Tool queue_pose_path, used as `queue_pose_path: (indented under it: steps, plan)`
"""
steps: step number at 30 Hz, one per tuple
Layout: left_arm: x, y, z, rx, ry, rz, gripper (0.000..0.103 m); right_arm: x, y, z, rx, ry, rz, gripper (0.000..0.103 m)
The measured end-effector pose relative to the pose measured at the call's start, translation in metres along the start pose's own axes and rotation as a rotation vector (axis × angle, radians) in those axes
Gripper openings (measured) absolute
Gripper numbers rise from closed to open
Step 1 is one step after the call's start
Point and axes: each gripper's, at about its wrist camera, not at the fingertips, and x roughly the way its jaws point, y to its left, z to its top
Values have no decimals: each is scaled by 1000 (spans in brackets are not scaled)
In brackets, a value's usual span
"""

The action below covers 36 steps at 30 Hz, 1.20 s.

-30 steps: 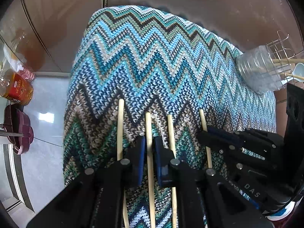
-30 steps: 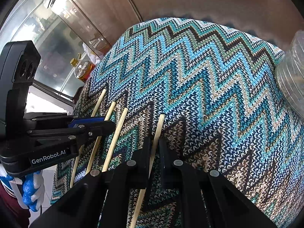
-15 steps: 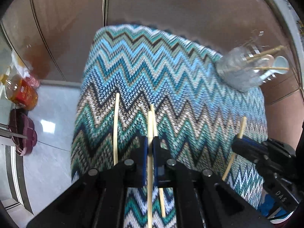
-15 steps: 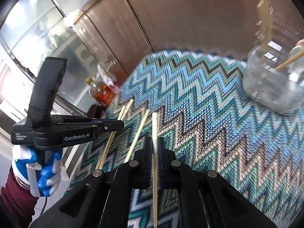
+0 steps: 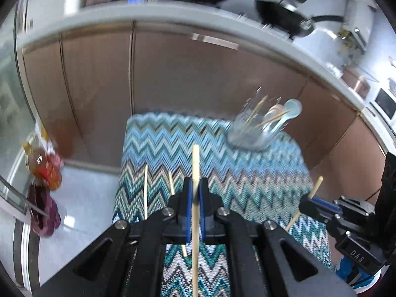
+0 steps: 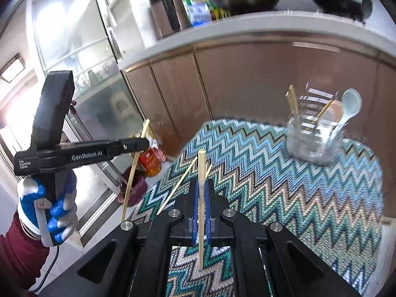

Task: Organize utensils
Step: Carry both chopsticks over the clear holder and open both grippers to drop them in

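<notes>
Both tools now carry a stick clear of the cloth; a second ago each straddled one lying flat among four. Left tool (image 5: 195, 195) is clamped on a pale wooden chopstick (image 5: 196, 163), which stands upright between the blue pads. Right tool (image 6: 202, 193) is likewise clamped on a second pale wooden chopstick (image 6: 201, 170). Two thin wooden chopsticks (image 5: 146, 188) remain lying on the blue-and-teal zigzag knitted cloth (image 5: 247, 173) that covers the counter.

Meaning for the task, as a judgement: the pick-up is done for one pair, and the carry to the clear plastic and wire utensil holder (image 6: 311, 136) comes next. That holder stands at the far right corner of the cloth and already has chopsticks and pale spoons (image 6: 350, 106) in it. Two more sticks are left after this.

View differences:
- Left wrist view shows the two leftover sticks side by side near the cloth's left edge, plus the right tool's tip with its stick held aslant, low at right. The holder is smeared by motion blur here.
- Right wrist view shows the holder sharper, the wire rack visible behind the plastic. It also shows the whole left tool from the side, gripped by a hand in a blue-and-white glove (image 6: 47, 208) with a dark red sleeve (image 6: 14, 255). The leftover sticks are partly hidden behind the tool.
</notes>
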Motion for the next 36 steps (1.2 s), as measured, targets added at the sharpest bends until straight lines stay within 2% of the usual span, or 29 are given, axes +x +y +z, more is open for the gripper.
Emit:
queue_pose_path:
  steps: [7, 14, 22, 27, 36]
  plan:
    - [-53, -37, 2, 40, -154, -31, 5, -67, 0, -2, -17, -127, -55, 5]
    - [-69, -69, 11, 59, -279, -82, 5, -115, -18, 9, -14, -251, -128, 5]
    - [-37, -99, 29, 69, -314, -107, 5, -115, -56, 26, 9, -331, -142, 5]
    - [-13, -116, 37, 100, -363, -59, 5, -108, -82, 34, 17, -362, -151, 5]
    - [23, -134, 40, 132, -375, -19, 5, -87, -116, 34, 50, -354, -172, 5]
